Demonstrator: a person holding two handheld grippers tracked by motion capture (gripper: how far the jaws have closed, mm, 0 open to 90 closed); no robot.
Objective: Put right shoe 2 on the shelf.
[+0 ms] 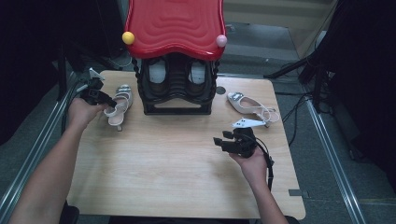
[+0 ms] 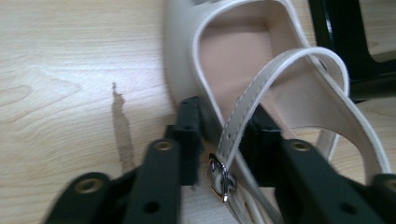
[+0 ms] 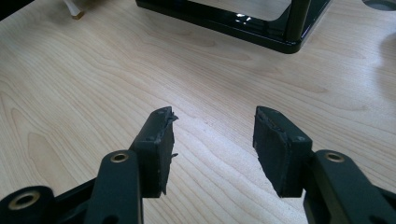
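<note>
At tabletop left, left tool (image 2: 219, 135): clamped on sandal (image 1: 119, 105) heel strap
Sandal axis: toe toward rack (image 1: 175, 91)
Right tool (image 3: 212, 140): wide, idle

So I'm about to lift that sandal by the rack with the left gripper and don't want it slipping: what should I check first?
1. Left gripper jaws around the sandal's heel wall and strap: ok.
2. Pads pressing firmly: cannot tell.
3. Buckle clear of the pads: ok.
4. Sandal clear of the black rack: ok.
5. Right gripper open, nothing between its jaws: ok.
6. Other sandal out of the way: ok.
</note>
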